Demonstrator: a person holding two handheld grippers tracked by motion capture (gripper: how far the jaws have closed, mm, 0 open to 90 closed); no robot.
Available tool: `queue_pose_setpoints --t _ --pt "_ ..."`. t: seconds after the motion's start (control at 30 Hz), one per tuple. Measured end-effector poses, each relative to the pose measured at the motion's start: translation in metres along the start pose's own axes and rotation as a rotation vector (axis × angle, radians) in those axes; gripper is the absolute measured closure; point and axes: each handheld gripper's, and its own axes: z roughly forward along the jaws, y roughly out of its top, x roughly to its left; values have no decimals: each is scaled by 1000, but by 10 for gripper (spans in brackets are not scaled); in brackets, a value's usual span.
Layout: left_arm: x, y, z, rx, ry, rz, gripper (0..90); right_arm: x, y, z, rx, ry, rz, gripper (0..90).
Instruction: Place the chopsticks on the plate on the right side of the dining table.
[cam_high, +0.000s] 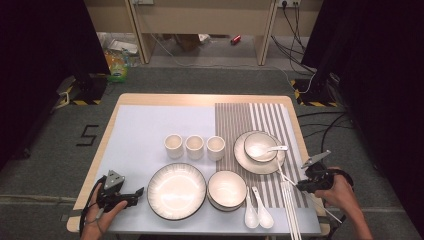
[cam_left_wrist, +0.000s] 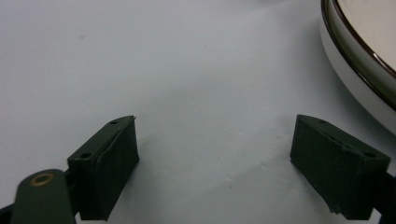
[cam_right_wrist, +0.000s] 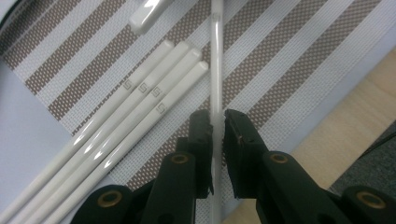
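While our left gripper (cam_high: 131, 196) rests near the table's (cam_high: 200, 99) front-left corner, its jaws stand spread wide with nothing but pale blue mat (cam_left_wrist: 187, 70) between them; the left gripper view catches the rim of the large plate (cam_left_wrist: 359, 60) at about two o'clock.

Moving rightward in the high view, that large plate (cam_high: 176, 191) sits at the front, with three cups (cam_high: 194, 147) in a row at its twelve o'clock. Just right of the plate come a stack of bowls (cam_high: 226, 189) and two white spoons (cam_high: 257, 212) at its four o'clock. A dinner plate (cam_high: 242, 159) carrying a bowl (cam_high: 259, 146) and a third spoon (cam_high: 278, 148) lies on the striped placemat (cam_high: 250, 117).

Farthest right, our right gripper (cam_high: 302, 187) pinches a single white chopstick (cam_right_wrist: 216, 70), which runs away toward twelve o'clock across the placemat in the right gripper view. The jaws look nearly pressed together on it, though a sliver of gap shows on either side, so we judge the hold light. Four more chopsticks (cam_right_wrist: 140, 109) lie side by side at its ten o'clock.

The risk we see is the thin, glossy chopstick swivelling or slipping out if the pinch loosens, since it is gripped near one end. Its far tip could also sweep into the dinner plate or knock the neat row of four askew if we swing it carelessly.
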Motion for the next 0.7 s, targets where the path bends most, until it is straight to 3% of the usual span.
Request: queue_pose_setpoints --t 0.2,0.7 --pt "0 0 0 0 0 0 139 -1 1 5 12 10 -40 839" --pt "0 1 -1 14 -7 2 139 -5 3 4 47 21 -194 844"
